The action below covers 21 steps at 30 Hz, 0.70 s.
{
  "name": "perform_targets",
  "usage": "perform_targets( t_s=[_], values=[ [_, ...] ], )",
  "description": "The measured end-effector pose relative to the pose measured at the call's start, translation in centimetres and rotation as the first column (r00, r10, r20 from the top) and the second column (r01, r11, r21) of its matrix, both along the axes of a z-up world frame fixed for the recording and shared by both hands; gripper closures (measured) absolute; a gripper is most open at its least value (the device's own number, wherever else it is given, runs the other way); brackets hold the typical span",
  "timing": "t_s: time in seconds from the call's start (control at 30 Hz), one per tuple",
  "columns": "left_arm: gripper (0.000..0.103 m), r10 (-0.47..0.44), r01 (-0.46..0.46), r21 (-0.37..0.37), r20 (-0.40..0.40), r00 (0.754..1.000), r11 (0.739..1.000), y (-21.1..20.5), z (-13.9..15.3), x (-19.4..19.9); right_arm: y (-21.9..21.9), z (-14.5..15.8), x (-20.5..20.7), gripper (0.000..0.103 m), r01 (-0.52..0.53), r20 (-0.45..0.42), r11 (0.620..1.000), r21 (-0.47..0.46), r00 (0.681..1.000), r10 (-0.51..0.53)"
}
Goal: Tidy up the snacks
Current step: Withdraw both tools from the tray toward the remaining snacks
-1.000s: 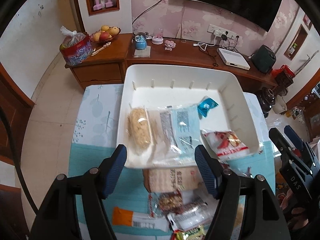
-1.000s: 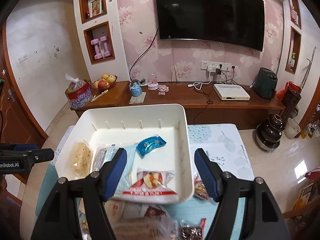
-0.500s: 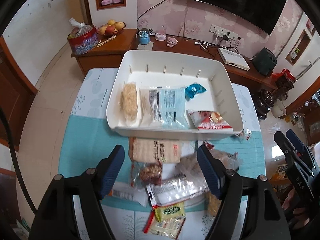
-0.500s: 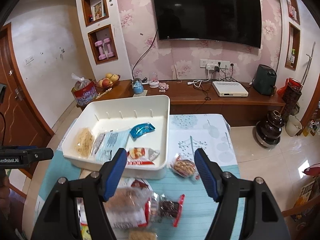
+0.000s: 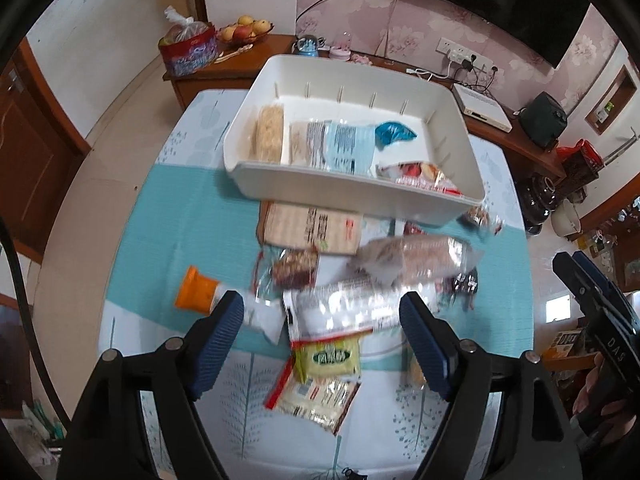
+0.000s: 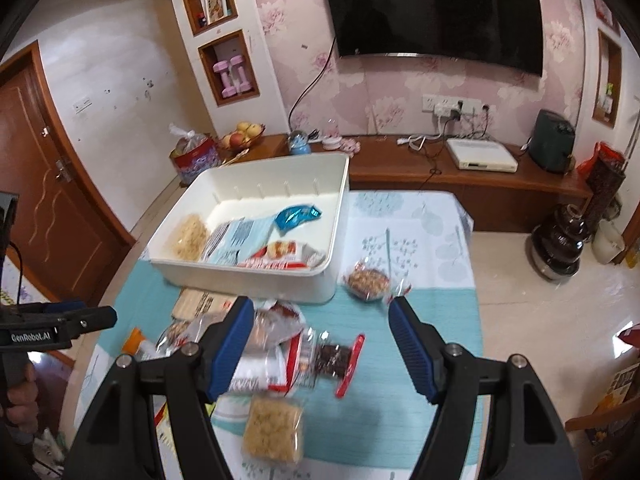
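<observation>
A white bin [image 5: 360, 196] [image 6: 256, 276] sits on the table with several snack packs inside: a pale noodle block [image 5: 269, 136], a light blue pack [image 5: 344, 146], a blue wrapper [image 5: 394, 133] and a red-and-white pack [image 5: 420, 174]. In front of it lies a loose heap of snacks: a tan cracker pack [image 5: 312, 228], a clear silvery pack [image 5: 344, 310], a green-labelled pack [image 5: 330, 358], an orange-capped pack [image 5: 198, 291]. My left gripper [image 5: 322, 322] hovers above the heap, its jaws opening, nothing gripped. My right gripper [image 6: 322, 320] is open above a dark red-edged snack [image 6: 334, 360] and a noodle block [image 6: 274, 432].
A nut pack [image 6: 366, 280] lies right of the bin on the teal-and-white tablecloth [image 5: 176, 220]. Behind the table stands a wooden sideboard [image 6: 400, 164] with a fruit bowl [image 6: 242, 136], a red bag and a white box. A hand [image 6: 20, 396] holds the left gripper's handle.
Both grippers pulled back from over the bin toward the near side of the table, so the loose snack heap now lies beneath them. The left jaws have spread wider.
</observation>
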State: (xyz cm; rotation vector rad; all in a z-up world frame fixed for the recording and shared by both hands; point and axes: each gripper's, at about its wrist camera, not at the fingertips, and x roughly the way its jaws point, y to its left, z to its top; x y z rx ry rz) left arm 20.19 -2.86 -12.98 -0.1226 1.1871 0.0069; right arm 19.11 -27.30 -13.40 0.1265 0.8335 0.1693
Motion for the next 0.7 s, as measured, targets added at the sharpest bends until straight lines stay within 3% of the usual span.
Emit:
perform_targets(
  t_s=[0.23,0.47,0.7],
  values=[
    [0.024,-0.001,0.001,-0.004,-0.063,0.998,1.000,-0.6,-2.6,-3.0,-0.2,-2.5,-0.8,0.033,-0.025,-0.098,0.997,0.074,0.995,0.033],
    [0.024,-0.033,0.029,-0.027,-0.158,0.987,0.999,-0.7,-5.9,-4.7,0.3,-4.6,-1.6,0.033,-0.023,-0.172,0.996,0.090,0.984,0.038],
    [0.024,-0.041,0.034,-0.036,-0.224,0.974,0.999,0.1,-8.4,-5.8,1.2,-7.0,-2.0,0.033,0.003,-0.278,0.992,0.126,0.960,0.033]
  ],
)
